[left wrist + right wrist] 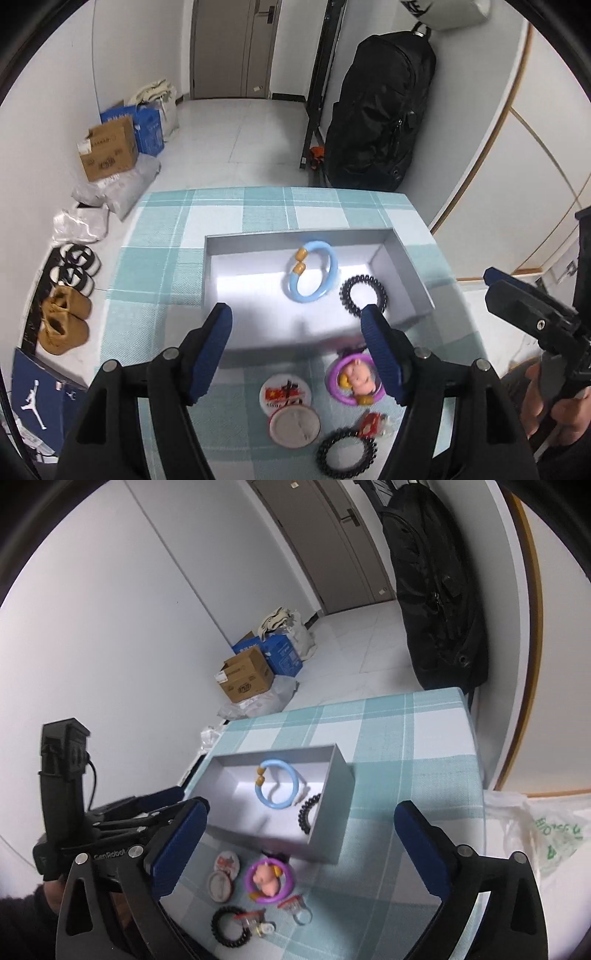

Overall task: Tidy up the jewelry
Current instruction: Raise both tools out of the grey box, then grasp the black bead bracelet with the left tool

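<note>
Only the right wrist view shows us a clear ring [297, 912] beside the purple toy ring [270, 881]. The blue bangle [313, 271] and one black coil tie [364, 294] lie in the grey box [221, 254]. Left gripper [297, 350] and right gripper [301, 845] hover above, jaws apart, empty.

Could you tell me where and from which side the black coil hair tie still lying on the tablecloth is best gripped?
I'd pinch the black coil hair tie across one strand of its ring, on the side away from the red charm touching it. It lies flat on the tablecloth, so come from above, one finger inside the ring and one outside. The right tool is open and empty, as is the left tool.
</note>
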Demonstrator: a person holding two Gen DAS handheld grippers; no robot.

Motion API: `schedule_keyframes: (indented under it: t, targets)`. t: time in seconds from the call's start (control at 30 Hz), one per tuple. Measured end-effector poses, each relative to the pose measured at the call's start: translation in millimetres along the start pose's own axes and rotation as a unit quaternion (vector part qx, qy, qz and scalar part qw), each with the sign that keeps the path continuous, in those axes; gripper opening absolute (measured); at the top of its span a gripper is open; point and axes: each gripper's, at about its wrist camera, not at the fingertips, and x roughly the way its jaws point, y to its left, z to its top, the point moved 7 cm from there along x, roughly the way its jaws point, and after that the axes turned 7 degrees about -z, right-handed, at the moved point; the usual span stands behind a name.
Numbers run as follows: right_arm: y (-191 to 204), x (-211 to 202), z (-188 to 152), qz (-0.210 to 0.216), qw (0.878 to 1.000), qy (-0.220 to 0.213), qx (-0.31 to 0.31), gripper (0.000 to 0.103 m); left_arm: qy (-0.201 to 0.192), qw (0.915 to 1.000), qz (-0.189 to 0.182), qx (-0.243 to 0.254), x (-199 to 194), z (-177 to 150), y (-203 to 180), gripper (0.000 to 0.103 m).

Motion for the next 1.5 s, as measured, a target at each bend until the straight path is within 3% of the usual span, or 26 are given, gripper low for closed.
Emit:
schedule_keyframes:
  t: [0.27,0.43,0.83,1.2,1.5]
  targets:
    - [4.5,-10.0,-12.5,-0.008,1.0,-0.008,-0.016,0.102,0.0,0.9999,0.0,-0.013,-11.2,-22.5,-3.6,0.073]
    - [3.5,-13.5,-19.9,-0.018,1.0,-0.005,-0.02,0.102,-0.007,0.9998,-0.01,0.013,-18.0,-32.2,-18.4,0.08]
    - [-4.4,-18.3,-35.2,-0.015,1.0,0.014,0.019,0.102,0.001,0.9992,-0.031,0.025,-29.6,-62.2,-37.9,0.081]
    - [-7.7,-5.0,-49.4,-0.043,0.997,0.048,0.038,0.102,0.109,0.9936,-0.004,0.03,4.7,-109.1,-31.9,0.081]
    - [-7.6,-5.8,-50.5,-0.042,0.997,0.046,0.035,0.102,0.128,0.9911,0.01,0.036,13.1,-114.7,-36.2,0.08]
